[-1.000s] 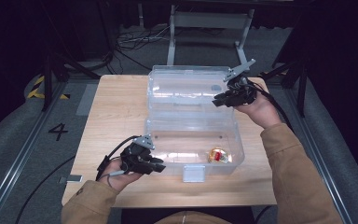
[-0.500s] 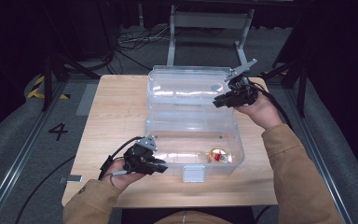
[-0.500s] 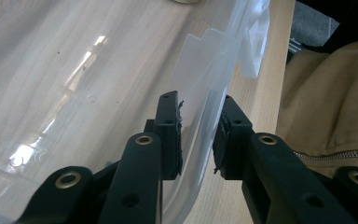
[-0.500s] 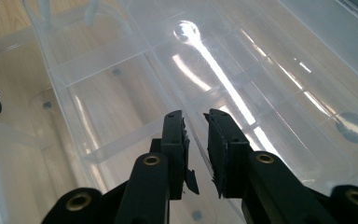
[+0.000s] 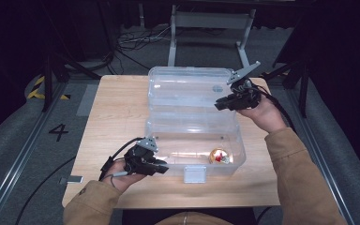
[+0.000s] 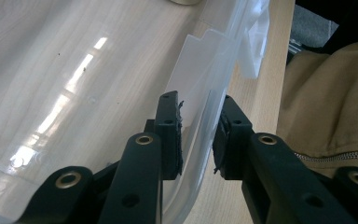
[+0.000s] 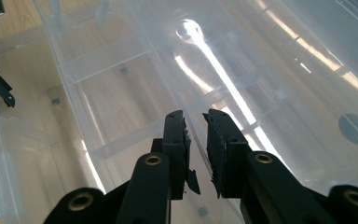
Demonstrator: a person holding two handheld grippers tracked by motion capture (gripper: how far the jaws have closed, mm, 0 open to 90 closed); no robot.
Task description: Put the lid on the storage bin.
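A clear plastic box (image 5: pixel 193 136) stands on the wooden table with its lid (image 5: pixel 187 91) swung back and open. A small red and gold object (image 5: pixel 219 156) lies inside, near the front right. My left gripper (image 5: pixel 165 168) is at the box's front left corner. In the left gripper view its jaws (image 6: pixel 198 135) straddle the front wall (image 6: pixel 200 84), pads against it. My right gripper (image 5: pixel 218 105) is at the lid's right edge. In the right gripper view the jaws (image 7: pixel 196 140) close on the lid's thin rim (image 7: pixel 193 128).
A white latch (image 5: pixel 194 174) hangs at the middle of the box's front wall. The table (image 5: pixel 117 108) ends close behind the lid. Dark floor with cables, a metal stand (image 5: pixel 211 21) and floor rails surround it. The person's tan sleeves (image 5: pixel 300 178) reach in from below.
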